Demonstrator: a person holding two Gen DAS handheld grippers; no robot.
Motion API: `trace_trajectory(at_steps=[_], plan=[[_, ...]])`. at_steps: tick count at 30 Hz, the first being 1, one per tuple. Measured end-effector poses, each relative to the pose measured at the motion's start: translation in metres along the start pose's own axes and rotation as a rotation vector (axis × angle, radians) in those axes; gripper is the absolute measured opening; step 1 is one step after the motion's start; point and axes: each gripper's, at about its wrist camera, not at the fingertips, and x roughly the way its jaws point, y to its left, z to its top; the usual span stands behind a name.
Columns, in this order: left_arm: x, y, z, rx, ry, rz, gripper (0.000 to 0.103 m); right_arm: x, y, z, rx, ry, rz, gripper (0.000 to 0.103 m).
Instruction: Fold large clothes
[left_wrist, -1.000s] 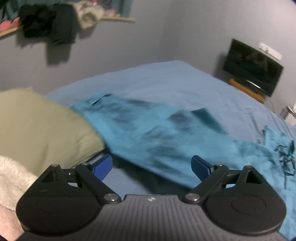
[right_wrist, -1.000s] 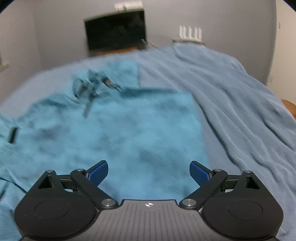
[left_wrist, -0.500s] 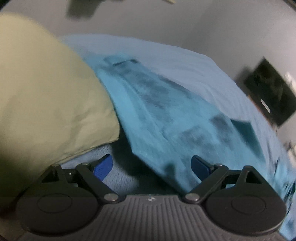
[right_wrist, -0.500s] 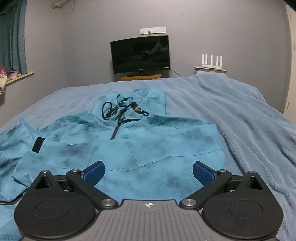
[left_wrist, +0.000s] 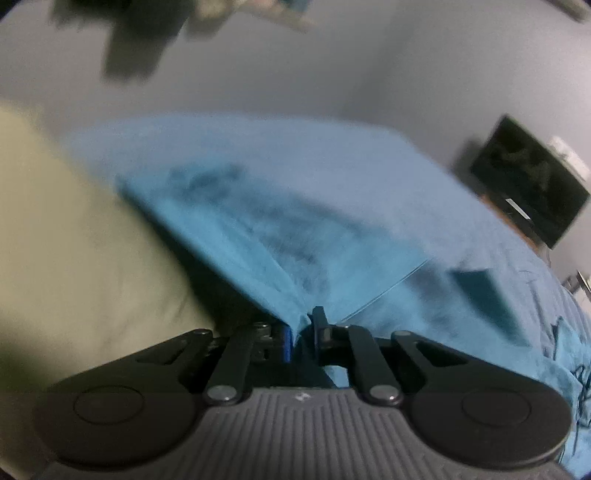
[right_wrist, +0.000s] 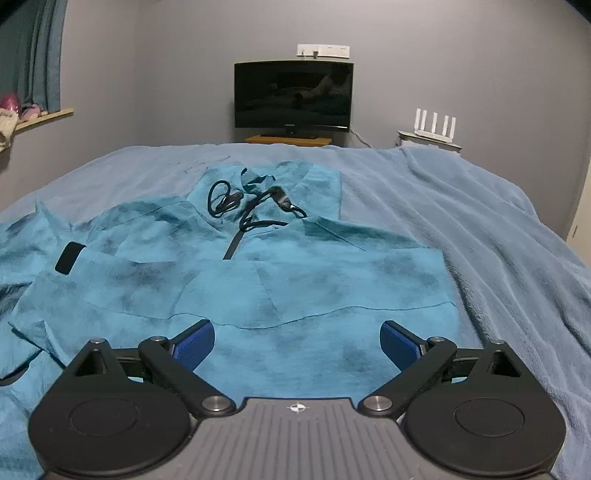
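Observation:
A large teal hooded garment (right_wrist: 295, 284) with dark mottling lies spread on the bed, its hood and black drawstrings (right_wrist: 251, 203) at the far end. My right gripper (right_wrist: 297, 341) is open and empty, just above the garment's near hem. In the left wrist view my left gripper (left_wrist: 301, 330) is shut on an edge of the teal garment (left_wrist: 280, 236) and lifts that fabric off the bed beside the pillow. The left view is blurred.
A beige pillow (left_wrist: 74, 258) lies left of my left gripper. The blue bedspread (right_wrist: 498, 236) covers the bed. A dark TV (right_wrist: 293, 96) on a wooden stand and a white router (right_wrist: 434, 123) stand by the far wall. A shelf (right_wrist: 40, 118) with curtains is at left.
My left gripper has closed on the garment's edge and raised it. My right gripper has steadied over the near hem and stays open.

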Motion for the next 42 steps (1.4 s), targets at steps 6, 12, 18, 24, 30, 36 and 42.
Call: trace_trajectory(at_steps=[6,12,18,24,30,36,42], plan=[[-0.059,-0.058,0.017,0.177,-0.176,-0.105,0.0,-0.003,-0.005,-0.001,0.015,-0.013,0.009,0.097],[-0.122,-0.138,0.02,0.273,-0.302,-0.318,0.0,-0.009,-0.008,-0.002,0.033,-0.044,0.017,0.097],[-0.188,-0.24,-0.024,0.467,-0.359,-0.565,0.0,-0.015,-0.014,-0.003,0.06,-0.07,0.019,0.097],[-0.213,-0.322,-0.115,0.704,-0.28,-0.745,0.0,-0.019,-0.021,-0.005,0.096,-0.082,0.016,0.097],[-0.188,-0.365,-0.222,0.851,-0.073,-0.745,0.0,-0.022,-0.028,-0.008,0.134,-0.089,0.006,0.097],[-0.174,-0.355,-0.282,0.963,0.167,-0.679,0.037,-0.023,-0.039,-0.011,0.198,-0.086,-0.011,0.097],[-0.19,-0.309,-0.233,0.814,0.04,-0.656,0.088,-0.02,-0.032,-0.01,0.152,-0.065,0.046,0.097]])
